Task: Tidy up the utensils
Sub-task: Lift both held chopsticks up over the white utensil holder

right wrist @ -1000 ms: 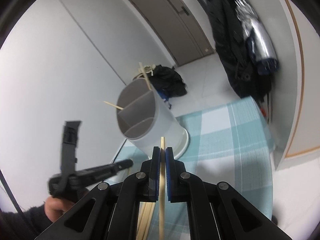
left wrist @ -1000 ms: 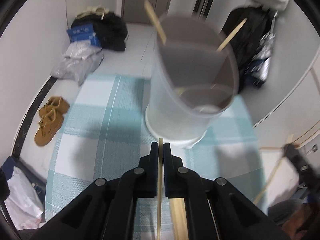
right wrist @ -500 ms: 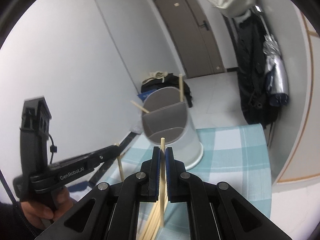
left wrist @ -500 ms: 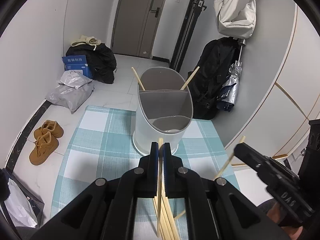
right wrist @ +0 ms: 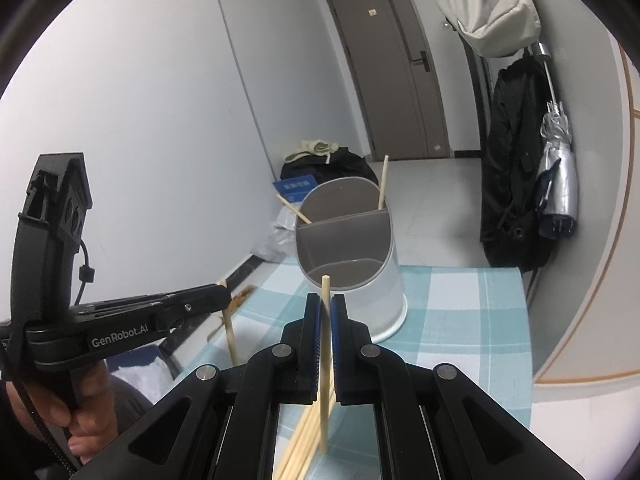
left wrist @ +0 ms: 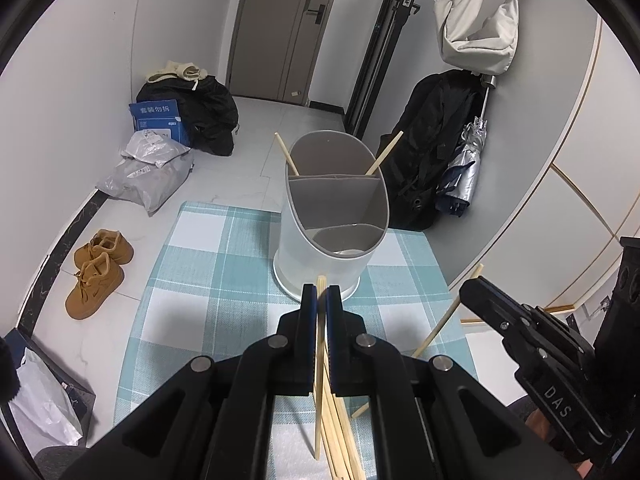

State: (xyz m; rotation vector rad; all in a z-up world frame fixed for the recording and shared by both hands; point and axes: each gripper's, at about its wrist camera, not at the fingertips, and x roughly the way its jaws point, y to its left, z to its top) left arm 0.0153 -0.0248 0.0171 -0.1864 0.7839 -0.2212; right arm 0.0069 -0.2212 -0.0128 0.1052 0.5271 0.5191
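Observation:
A grey-and-white utensil holder (left wrist: pixel 332 236) (right wrist: pixel 360 280) stands on the checked tablecloth (left wrist: pixel 208 272), with two wooden chopsticks (left wrist: pixel 285 156) leaning in its back compartment. My left gripper (left wrist: pixel 321 292) is shut on one chopstick (left wrist: pixel 318 380), held upright just in front of the holder. My right gripper (right wrist: pixel 326 302) is shut on another chopstick (right wrist: pixel 324 360), also short of the holder. Each gripper shows in the other's view: the right gripper (left wrist: pixel 468 290) and the left gripper (right wrist: pixel 224 298). Several loose chopsticks (left wrist: pixel 340 440) (right wrist: pixel 300 444) lie on the cloth beneath both.
Beyond the table, on the floor, are brown shoes (left wrist: pixel 98 272), a grey plastic bag (left wrist: pixel 148 172), a blue box (left wrist: pixel 158 118) and a black bag (left wrist: pixel 200 112). A black coat (left wrist: pixel 436 140) and an umbrella (left wrist: pixel 468 160) hang at the right wall. A hand (right wrist: pixel 88 408) grips the left tool.
Both grippers have drawn back and up from the holder, which now looks smaller and farther off. The right gripper has rolled level. Each still holds its chopstick.

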